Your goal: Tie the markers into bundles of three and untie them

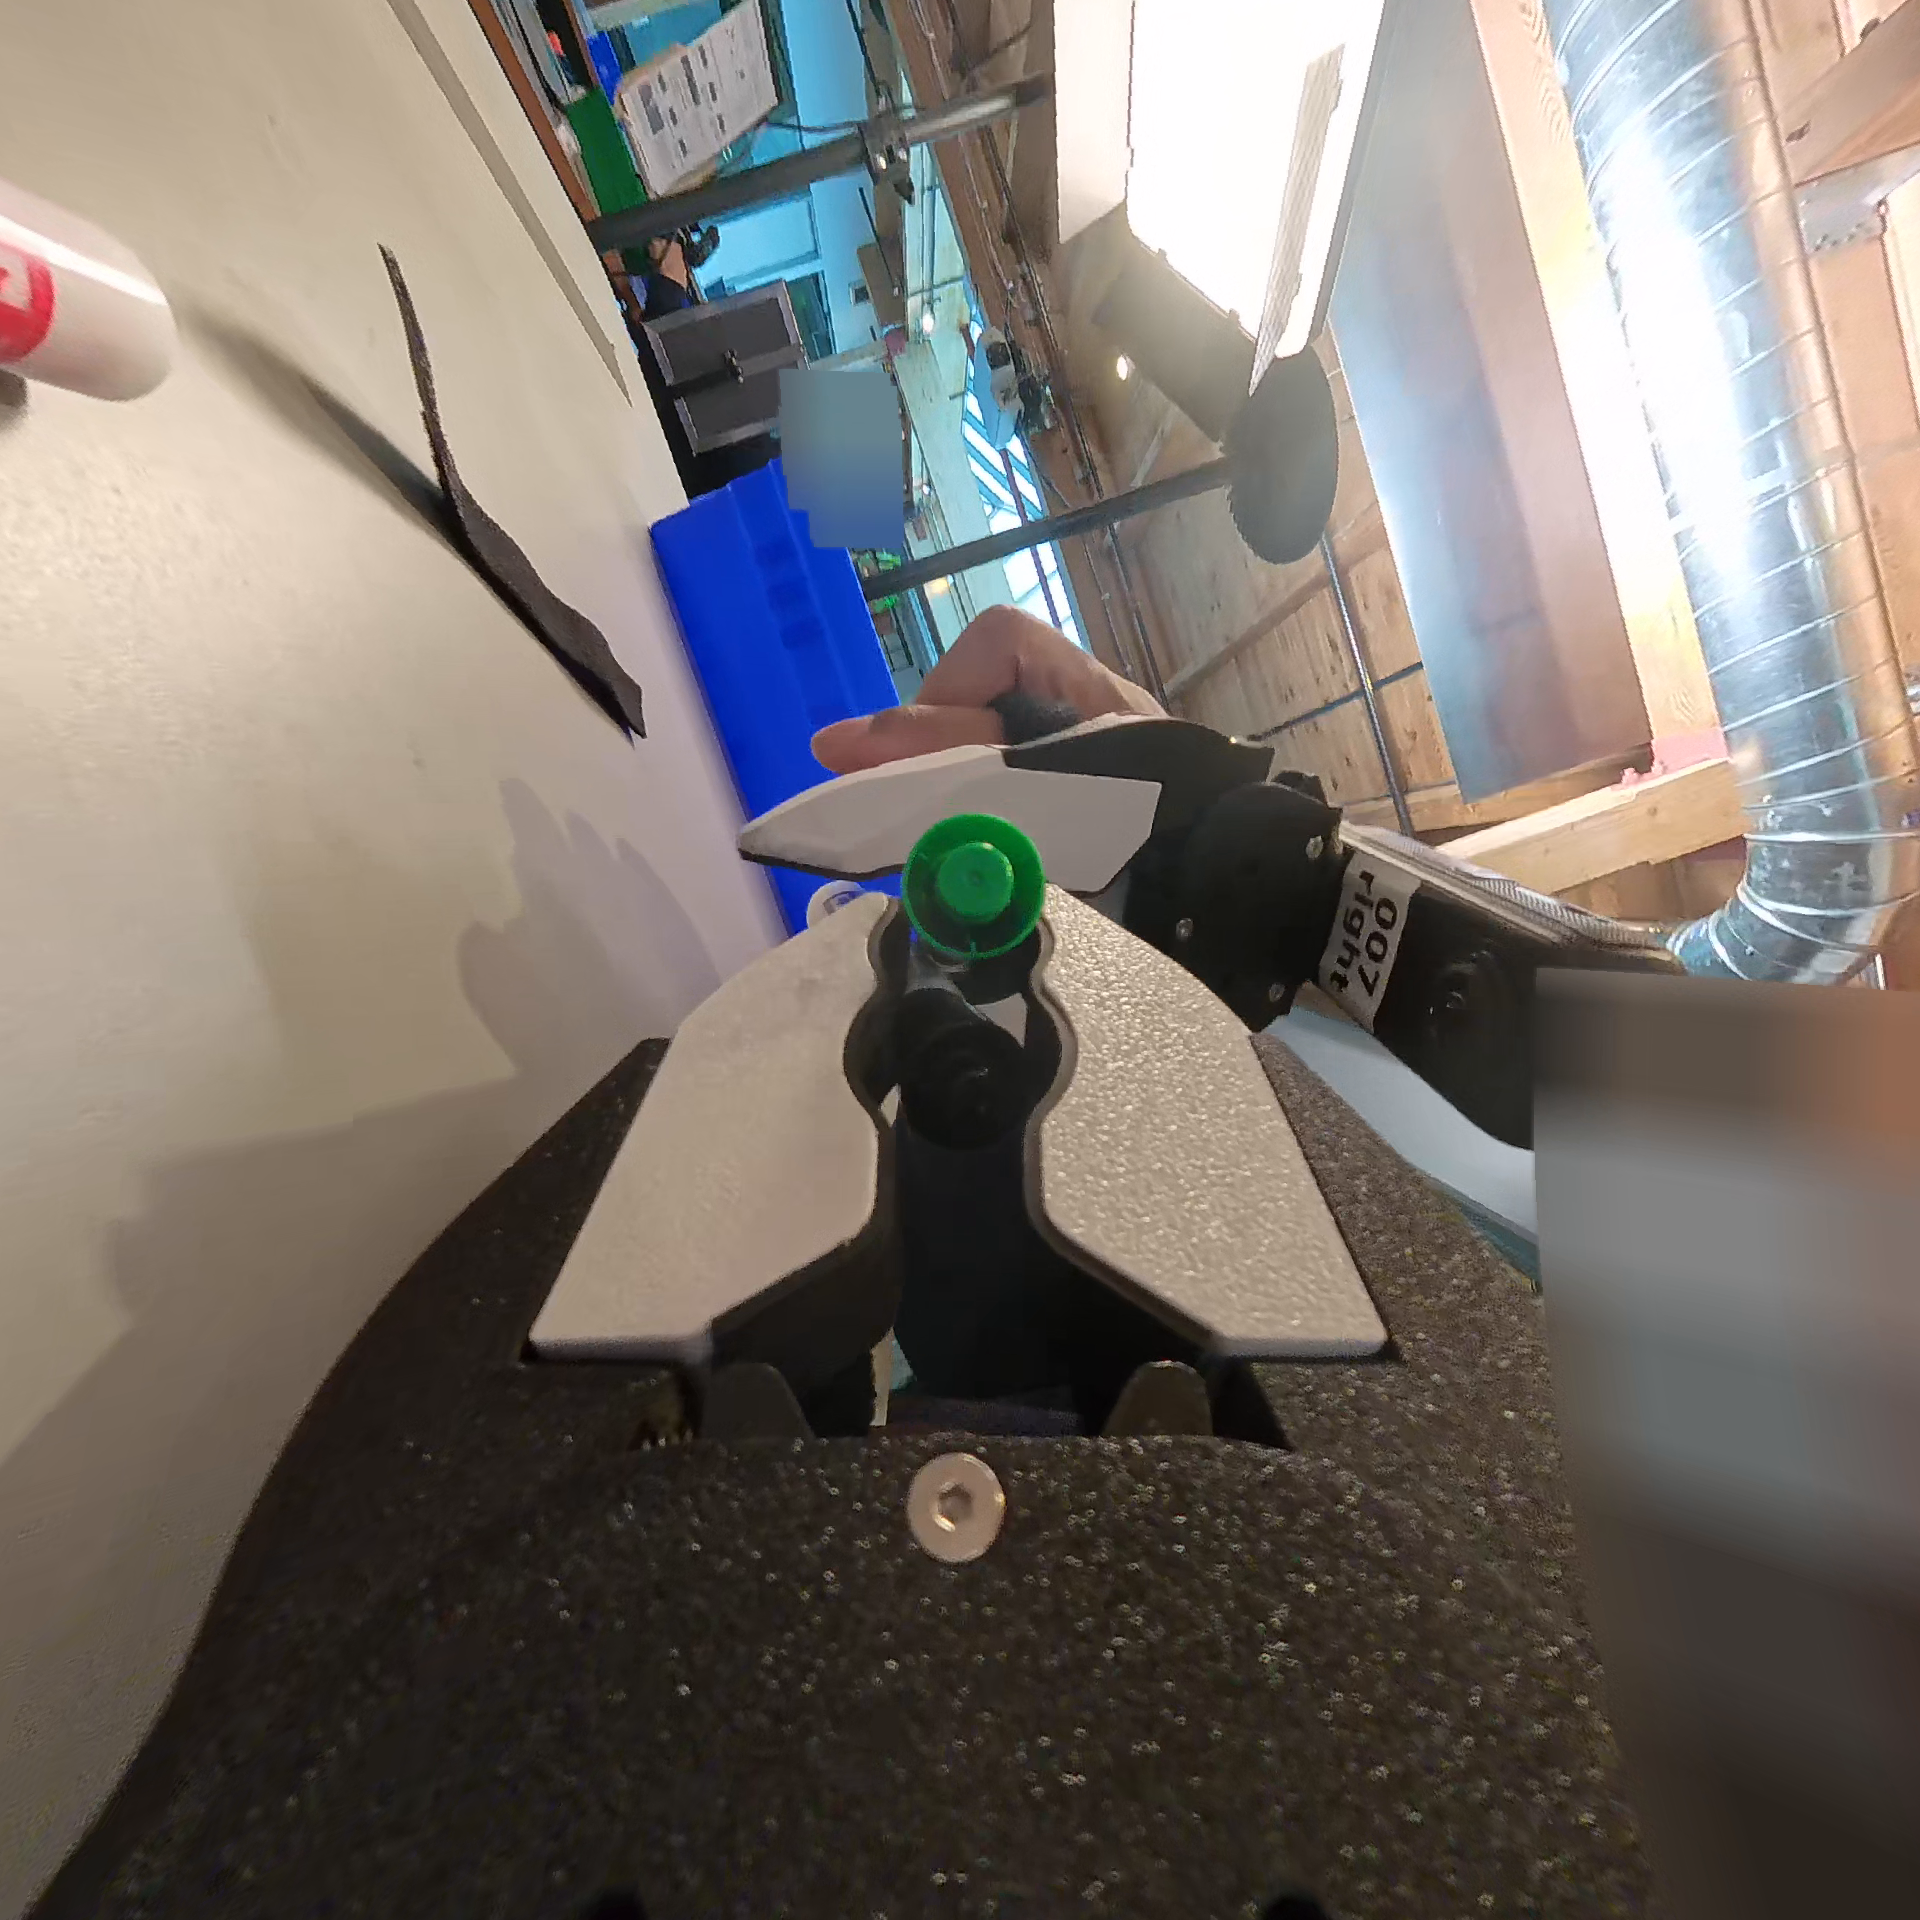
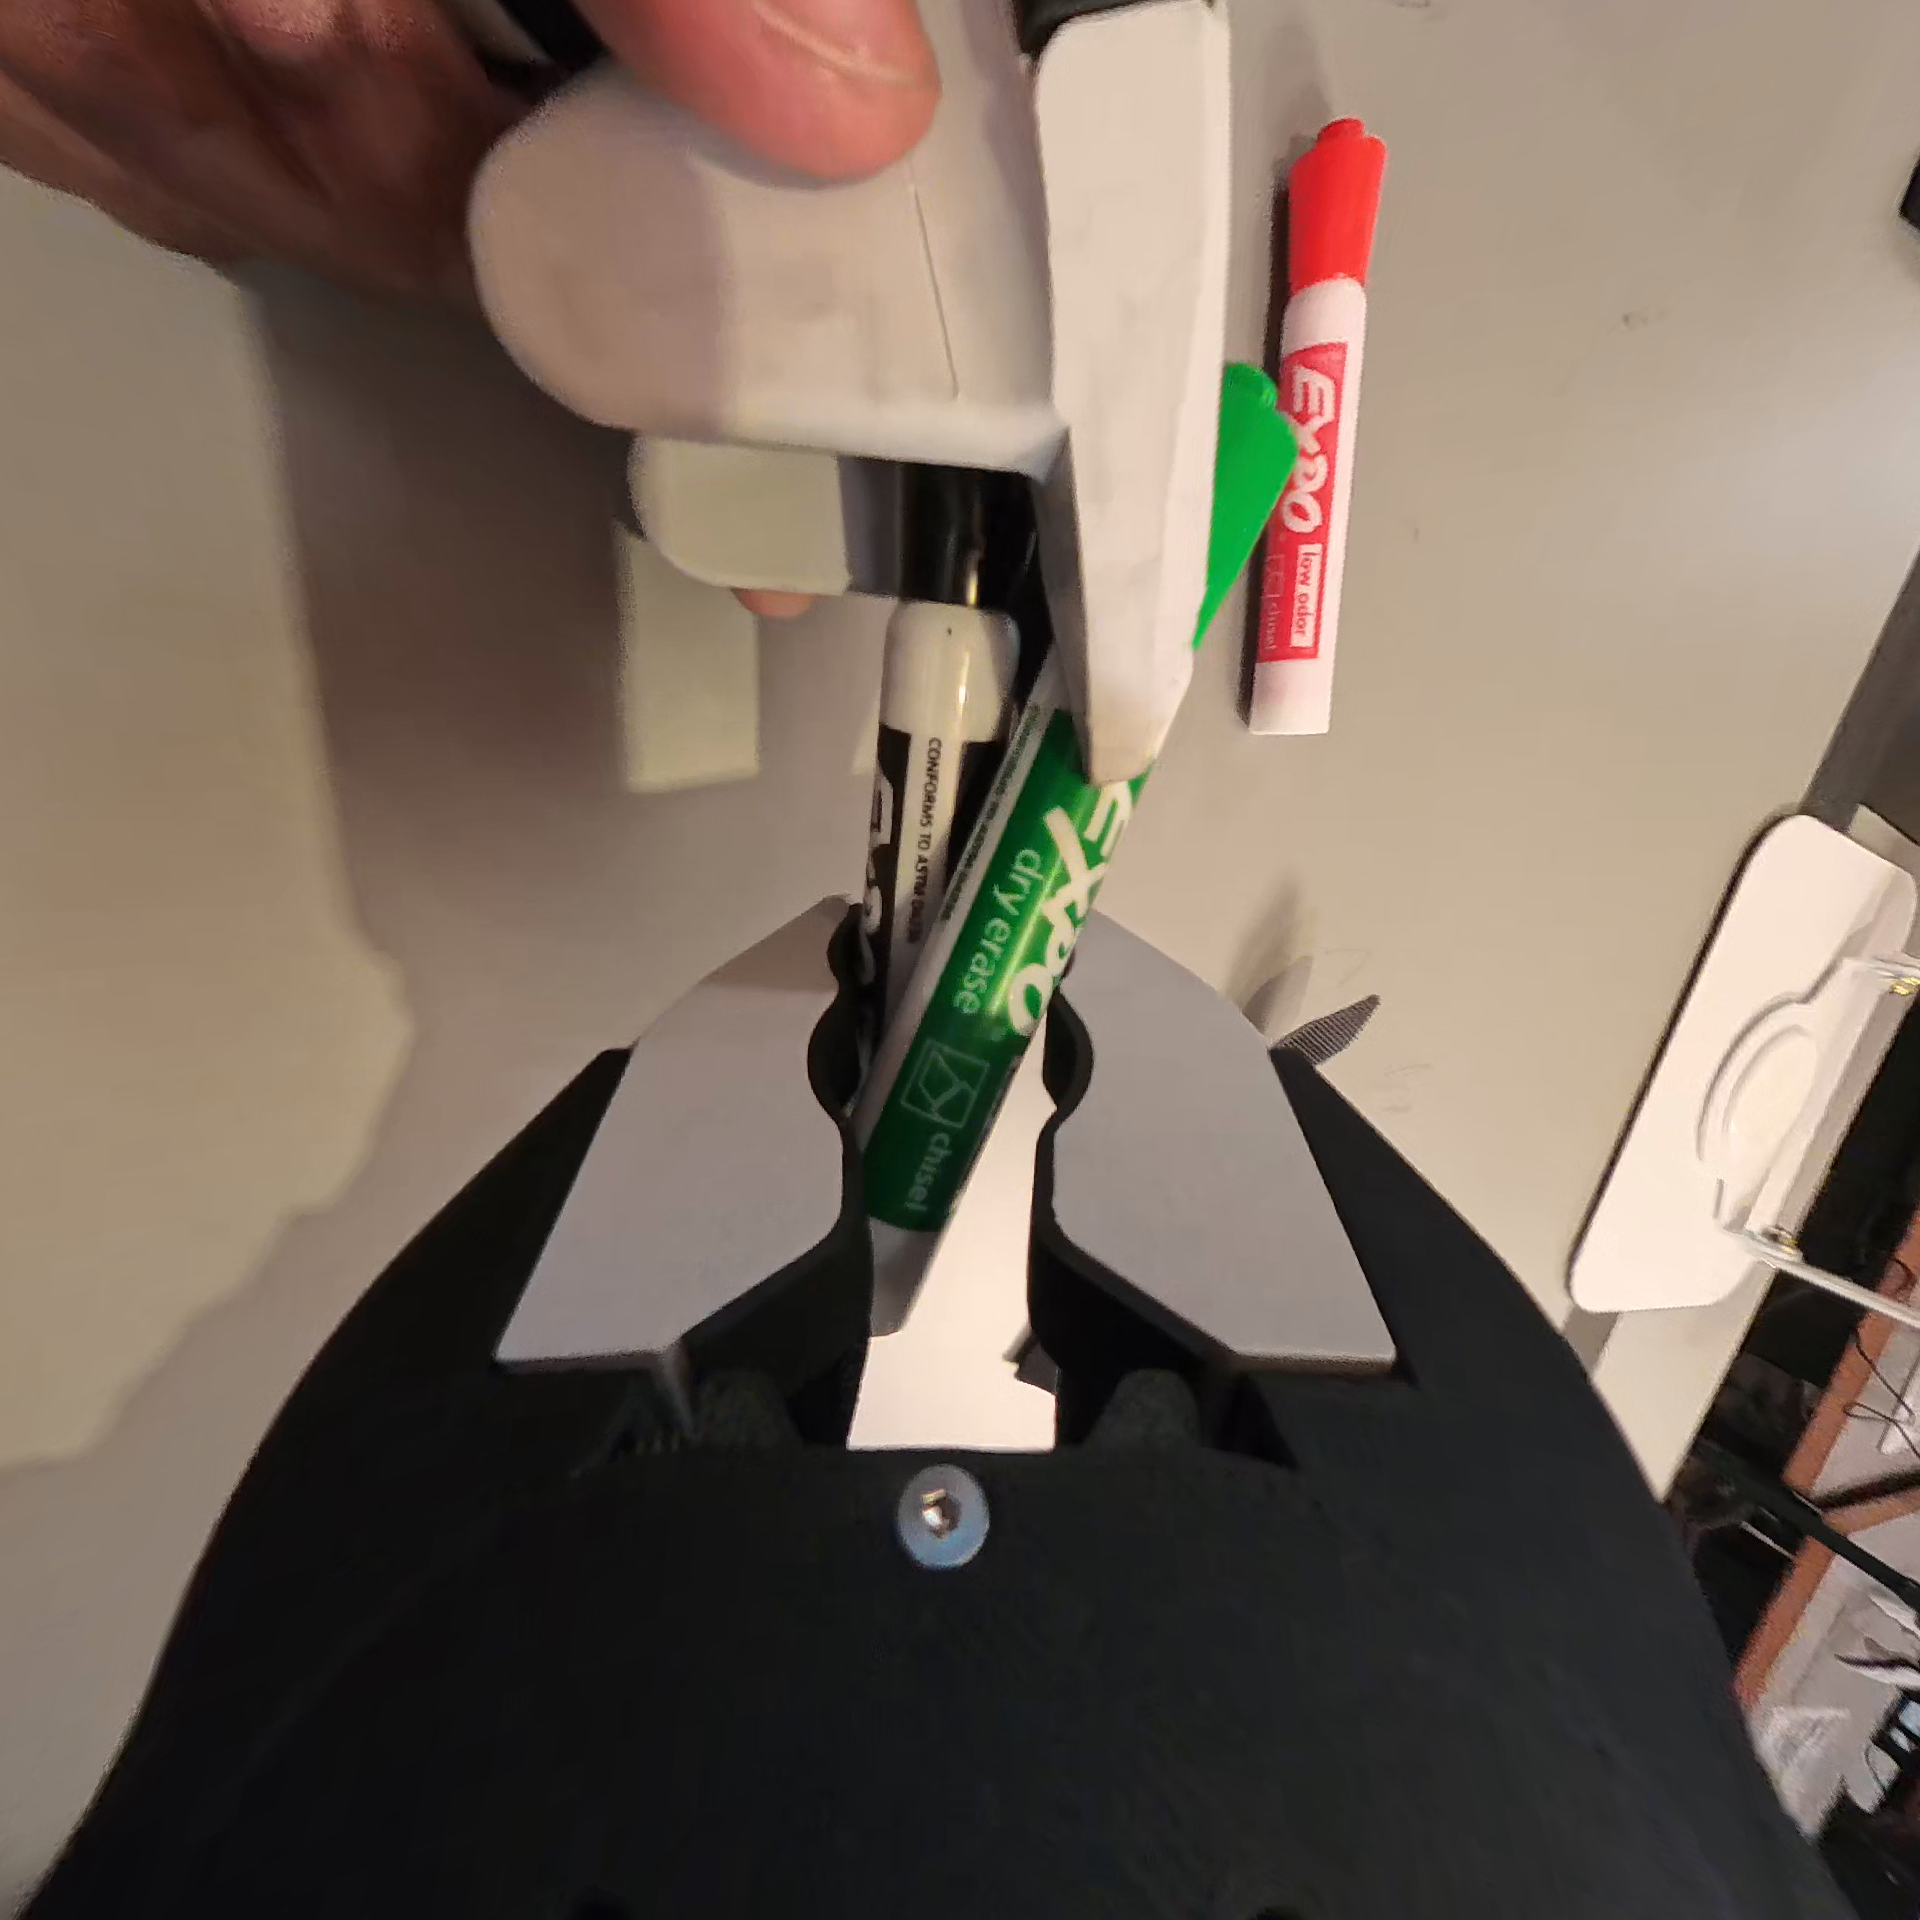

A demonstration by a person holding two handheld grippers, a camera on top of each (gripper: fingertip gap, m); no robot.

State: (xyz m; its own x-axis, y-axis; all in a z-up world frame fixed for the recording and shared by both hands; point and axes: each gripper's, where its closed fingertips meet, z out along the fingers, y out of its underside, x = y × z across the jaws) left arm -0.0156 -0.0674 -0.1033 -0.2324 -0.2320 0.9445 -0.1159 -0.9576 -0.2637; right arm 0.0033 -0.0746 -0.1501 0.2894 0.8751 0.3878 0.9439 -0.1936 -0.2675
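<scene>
Only two of a bundle's three are being gathered: the green marker (image 2: 966,997) and black marker (image 2: 914,769) are pinched together in the right gripper (image 2: 951,977) jaws. The left gripper (image 1: 961,935) jaws are closing narrowly on their cap ends. The red marker (image 2: 1314,436) is lying on the worktop (image 2: 1558,623), the black strap (image 1: 499,540) unused.

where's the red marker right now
In the right wrist view, the red marker lies alone on the white table, upper right, beside the green marker.
</scene>
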